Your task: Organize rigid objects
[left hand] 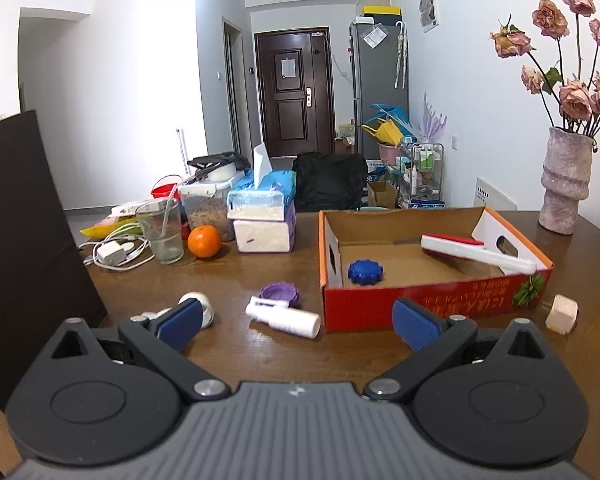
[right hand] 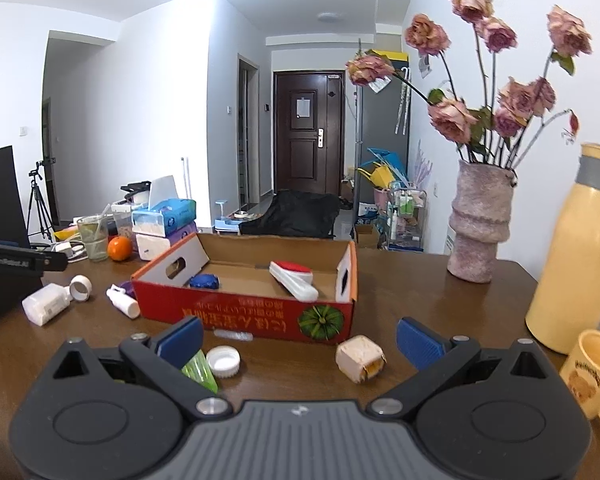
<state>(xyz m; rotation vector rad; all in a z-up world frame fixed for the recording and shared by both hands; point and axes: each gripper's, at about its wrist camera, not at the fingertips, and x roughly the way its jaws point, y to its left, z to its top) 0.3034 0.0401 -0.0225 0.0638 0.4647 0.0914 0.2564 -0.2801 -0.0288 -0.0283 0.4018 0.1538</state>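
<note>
A red cardboard box (left hand: 420, 300) (right hand: 244, 312) sits on the brown table; inside lie a blue lid (left hand: 365, 271) (right hand: 204, 281) and a red-and-white brush (left hand: 476, 253) (right hand: 294, 278). Left of the box lie a white spray bottle (left hand: 284, 317) (right hand: 123, 301), a purple lid (left hand: 280, 293) and a white tape ring (left hand: 198, 306) (right hand: 81, 288). A beige plug cube (left hand: 561, 314) (right hand: 360, 357) lies near the box's right corner. My left gripper (left hand: 298, 322) is open above the spray bottle. My right gripper (right hand: 300, 342) is open, with the cube, a white cap (right hand: 223, 362) and a green piece (right hand: 200, 372) between its fingers' span.
A glass (left hand: 161, 230), an orange (left hand: 204, 241), tissue packs (left hand: 262, 220) and a charger with cables (left hand: 114, 252) crowd the far left. A vase of dried roses (right hand: 478, 228), a yellow flask (right hand: 576, 268) and a mug (right hand: 592, 372) stand on the right. A white bottle (right hand: 46, 304) lies far left.
</note>
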